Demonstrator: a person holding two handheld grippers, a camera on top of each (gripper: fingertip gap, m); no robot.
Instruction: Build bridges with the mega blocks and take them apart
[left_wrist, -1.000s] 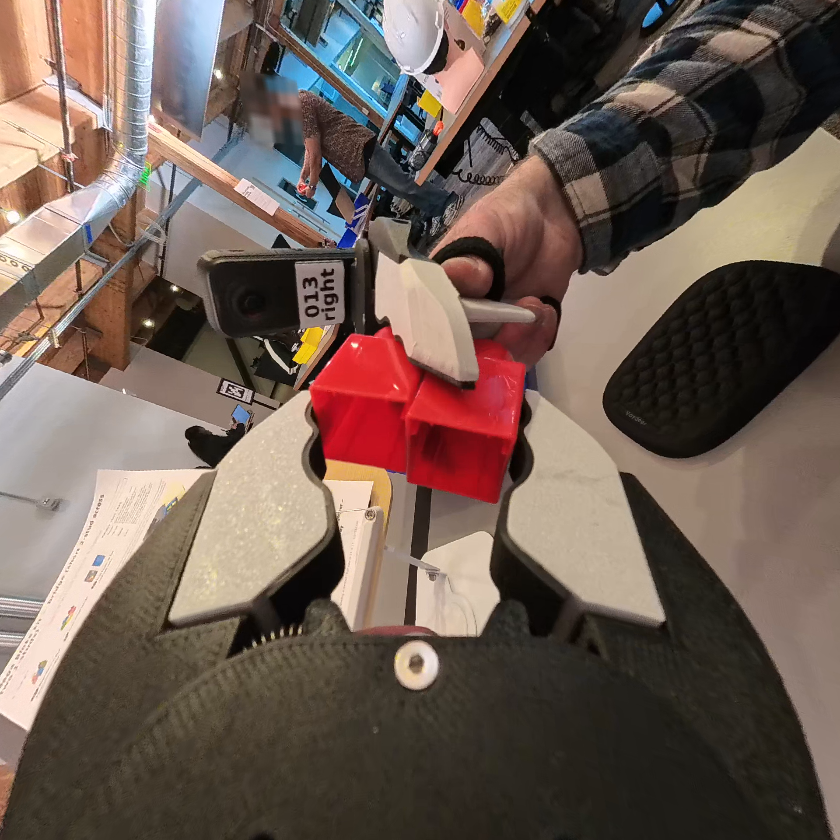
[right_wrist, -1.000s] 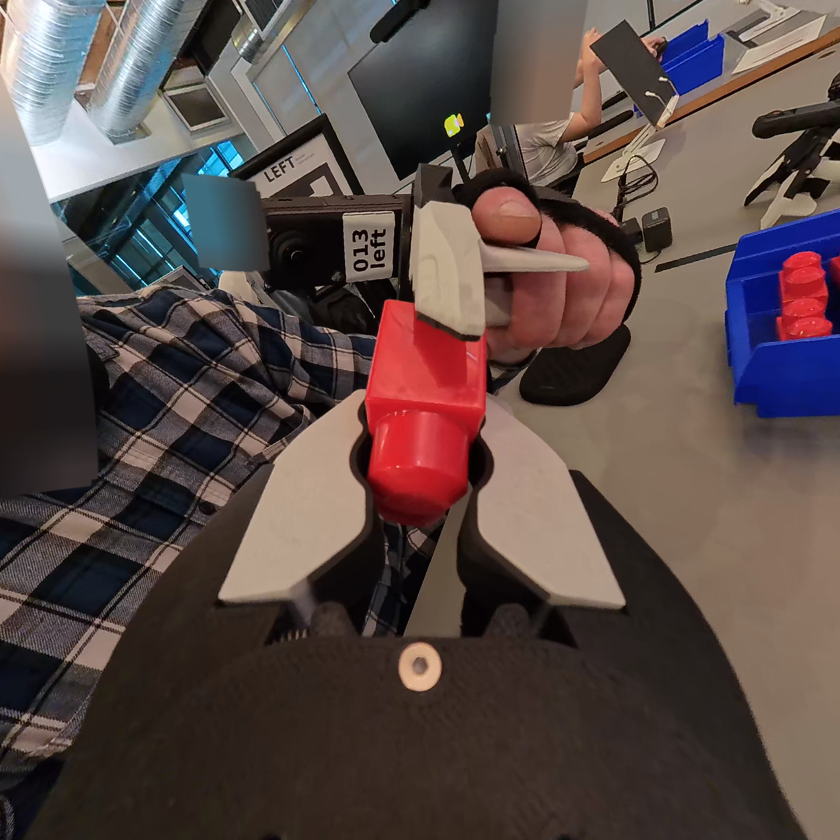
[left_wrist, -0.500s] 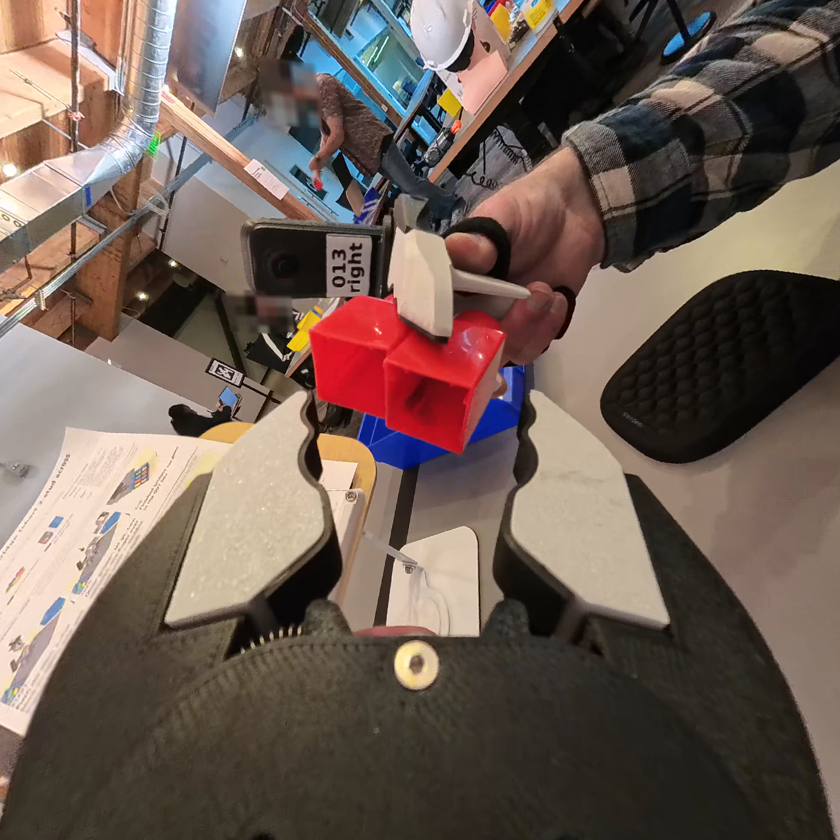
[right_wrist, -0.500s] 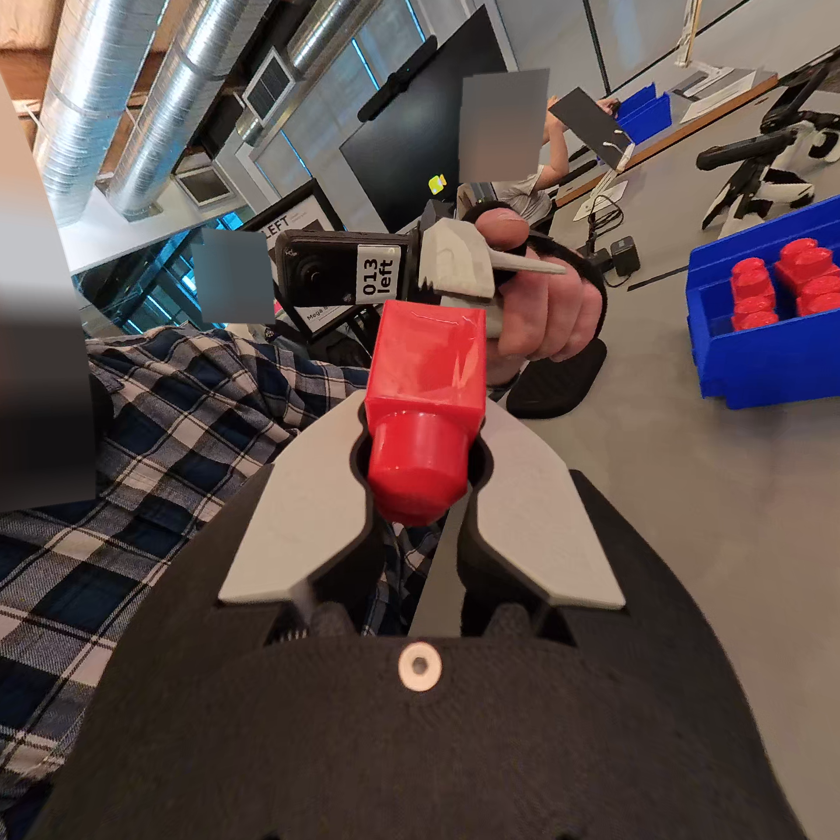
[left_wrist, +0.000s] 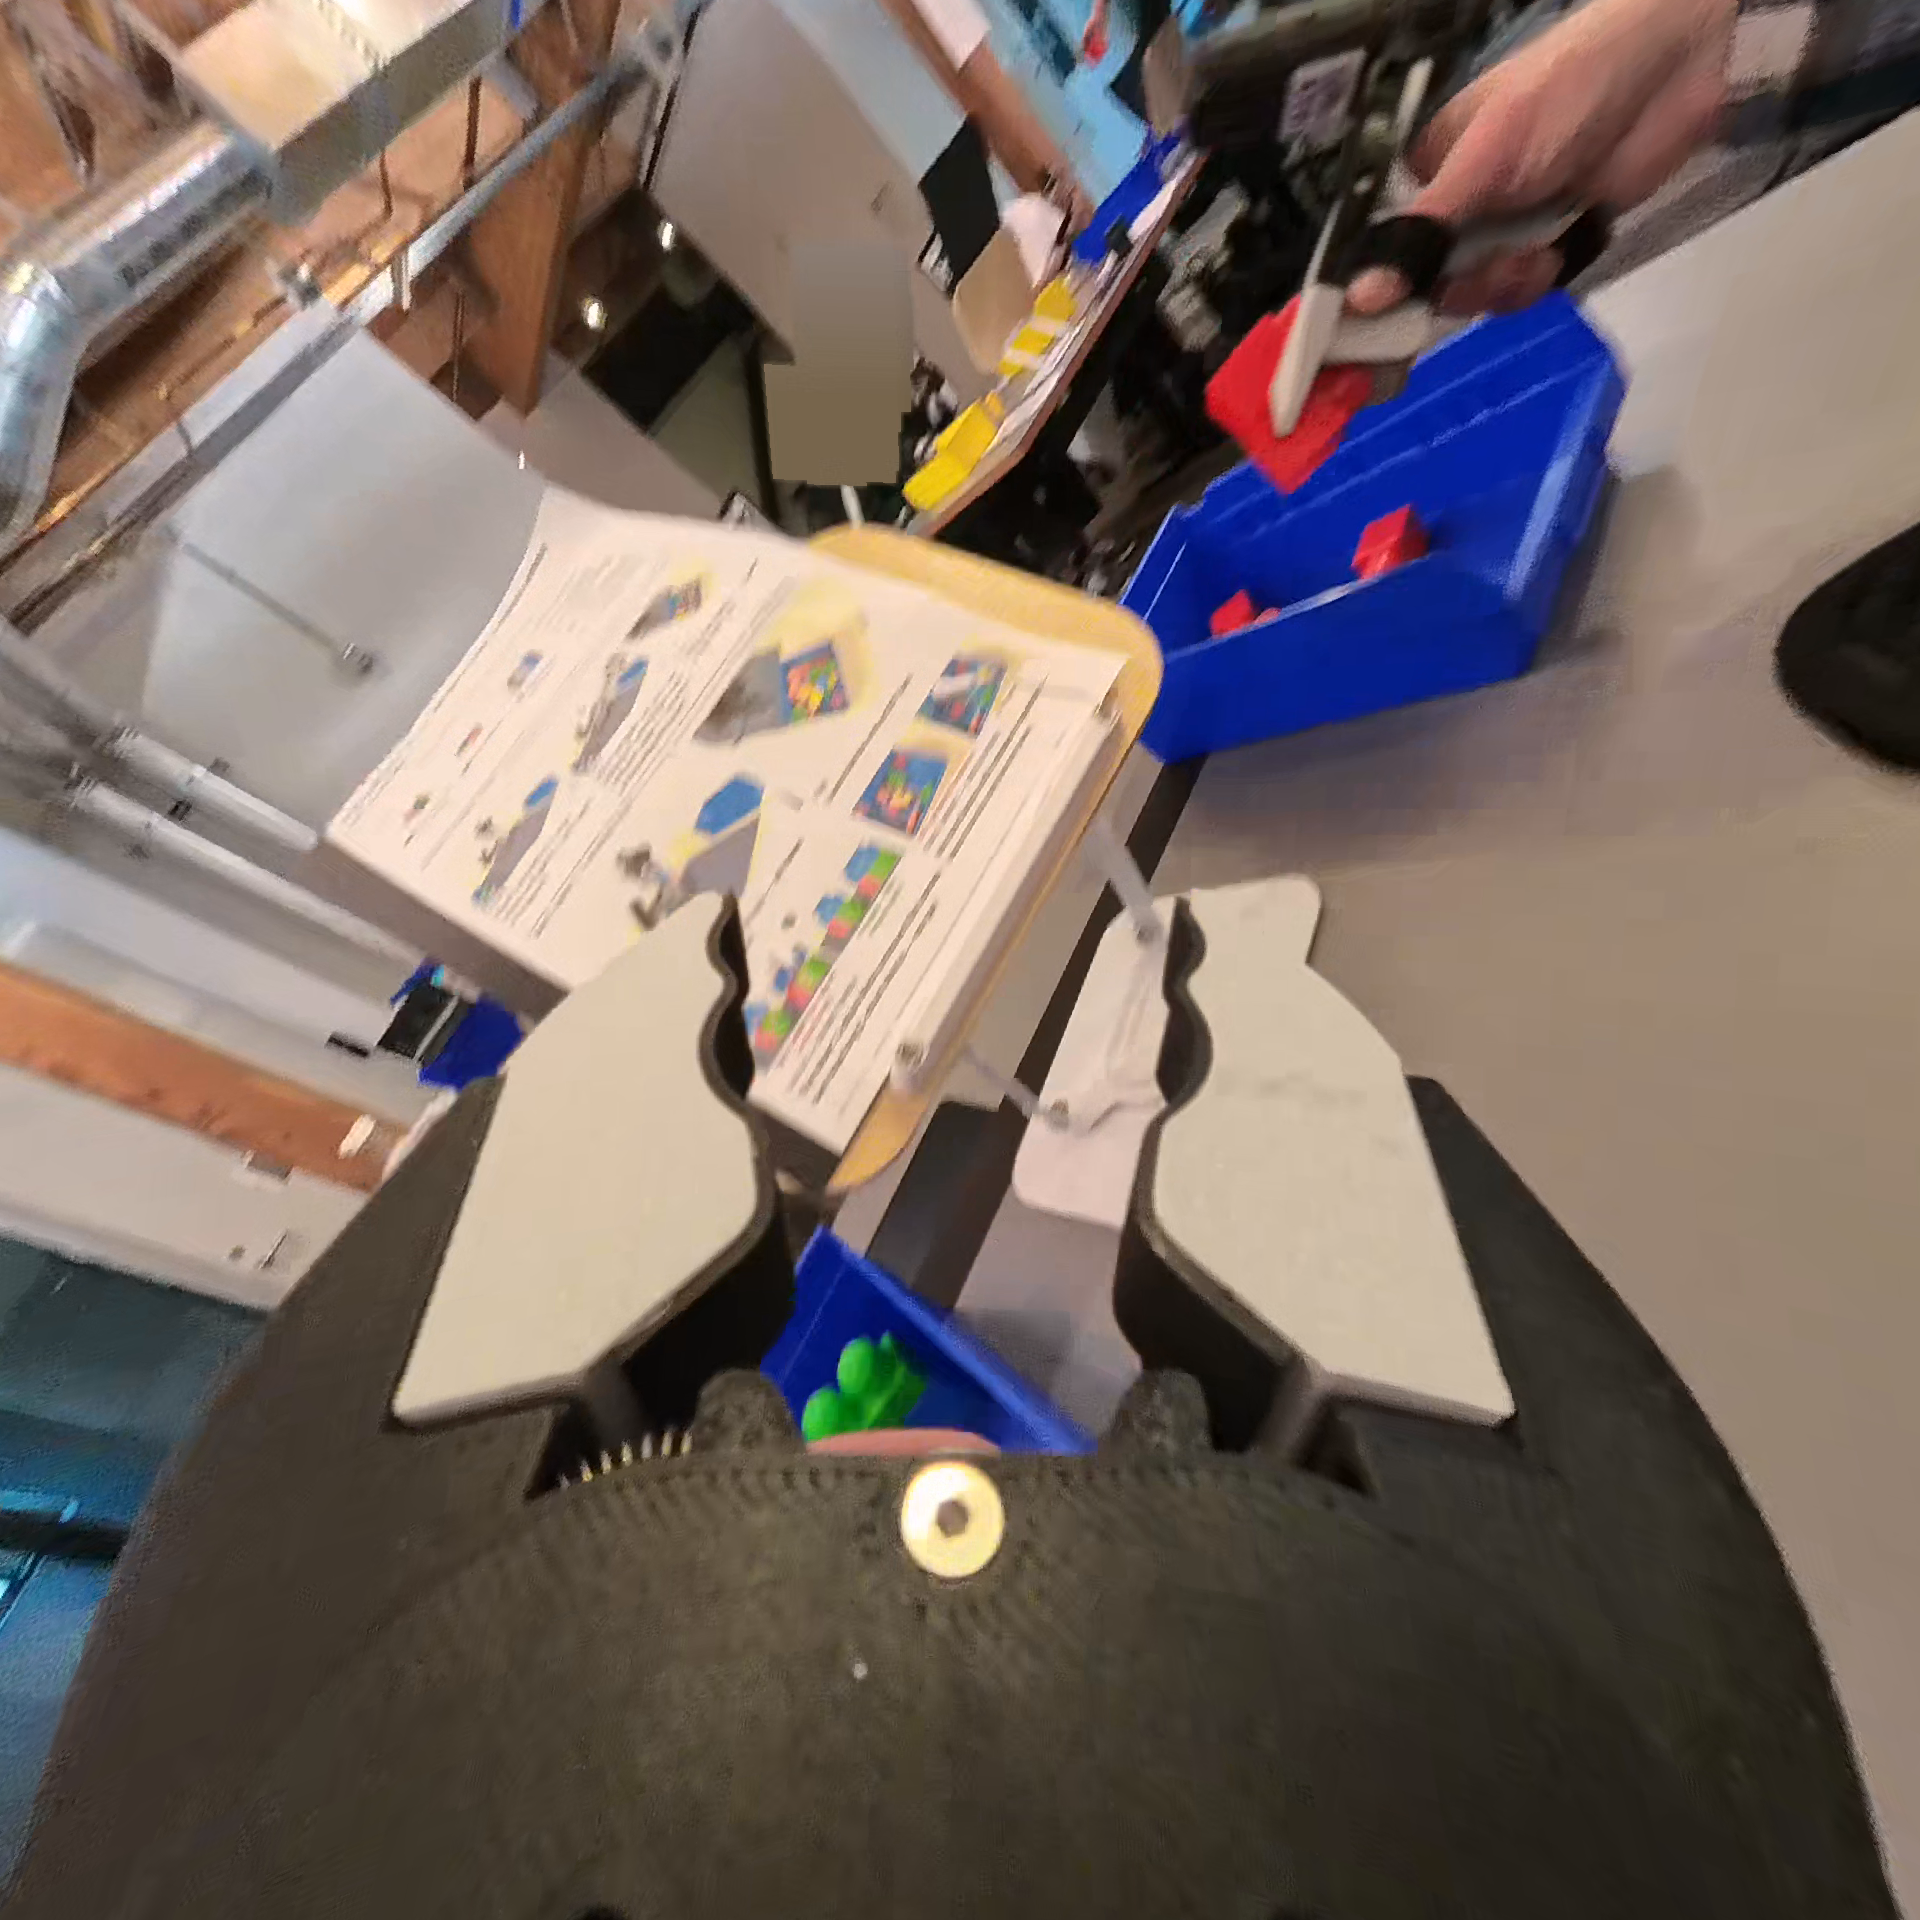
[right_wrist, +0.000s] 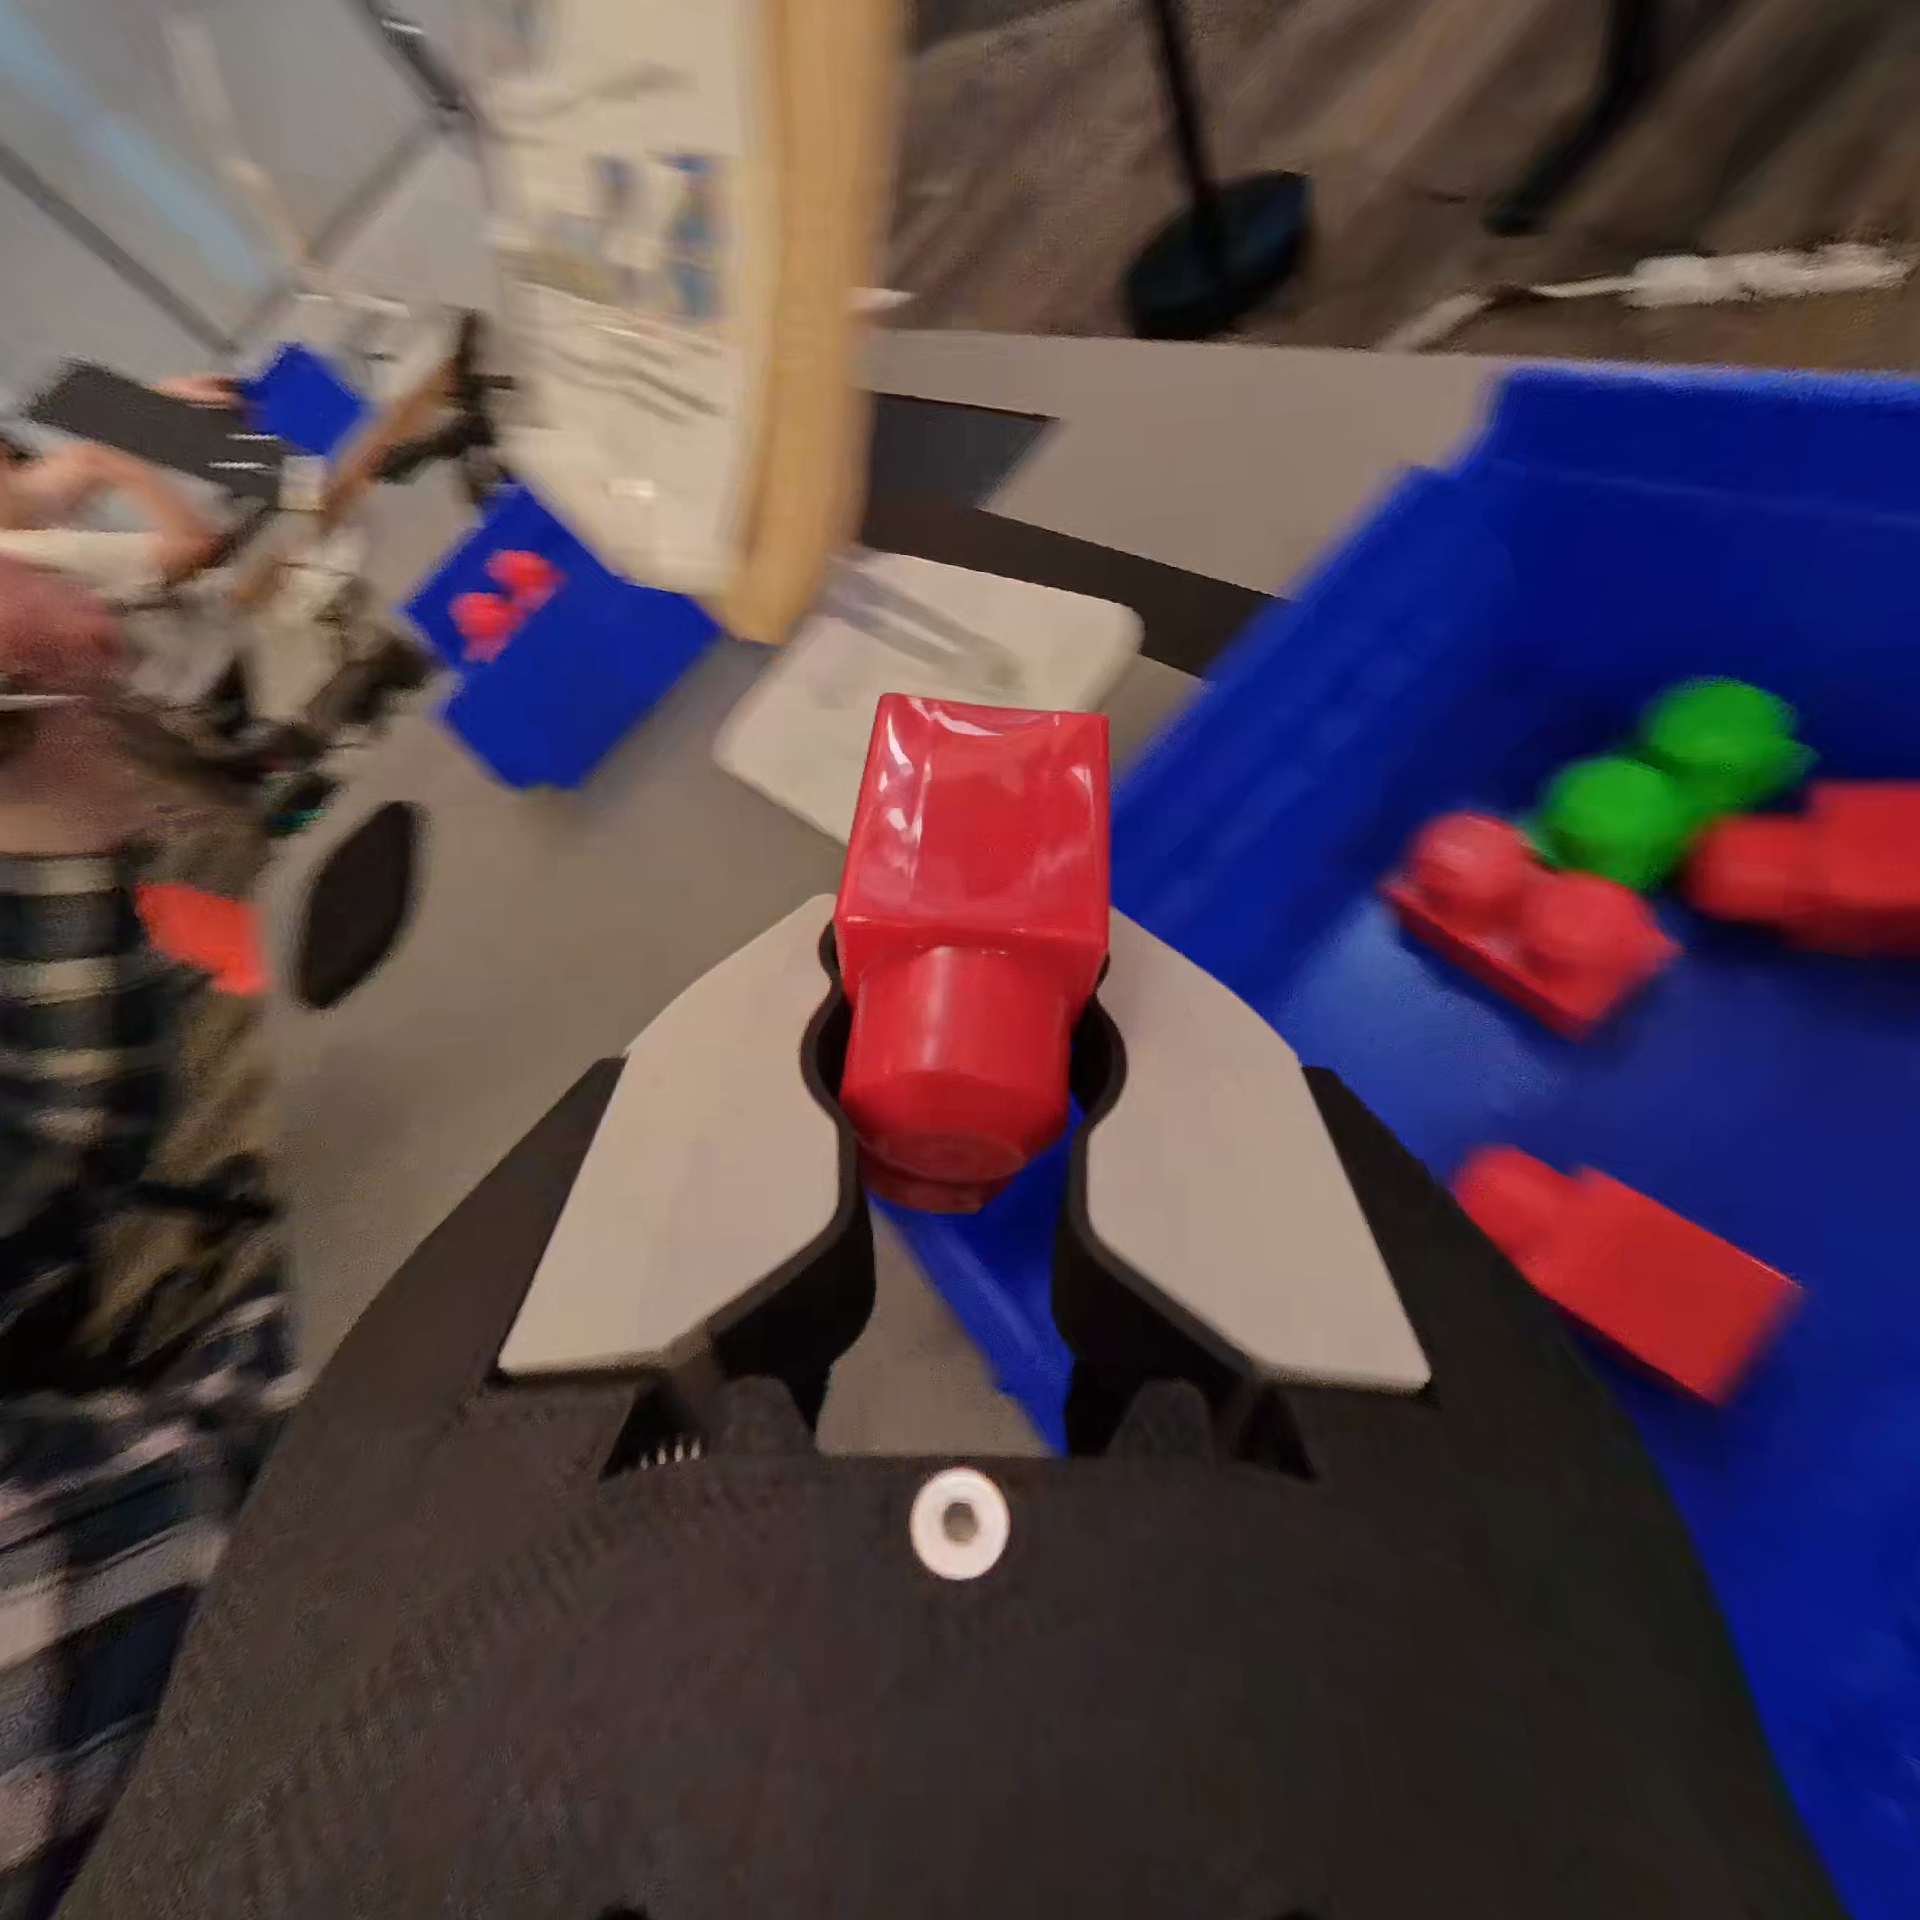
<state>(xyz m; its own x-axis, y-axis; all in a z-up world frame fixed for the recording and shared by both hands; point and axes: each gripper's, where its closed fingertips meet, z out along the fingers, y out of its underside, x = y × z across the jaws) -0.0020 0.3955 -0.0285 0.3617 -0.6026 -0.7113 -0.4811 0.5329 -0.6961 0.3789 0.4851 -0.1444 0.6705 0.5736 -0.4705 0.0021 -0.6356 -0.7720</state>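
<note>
Right gripper is pinching a red mega block, both grey pads pressing on its stud end, the hollow square end pointing away. In the left wrist view this same block is hanging over the far wall of a blue bin, which is sitting near the bench's far edge. Just right of the pinched block, the bin's interior is holding loose pieces: a flat red two-stud block, a green two-stud block, and a red block lying on its side nearer the camera.

Left gripper is standing spread wide, nothing between its fingers. Beyond it an instruction sheet is leaning on a tilted wooden stand, with a white base plate on the grey bench. Low between the fingers, a second blue bin with a green block is showing. A black pad is lying at the bench's right edge.
</note>
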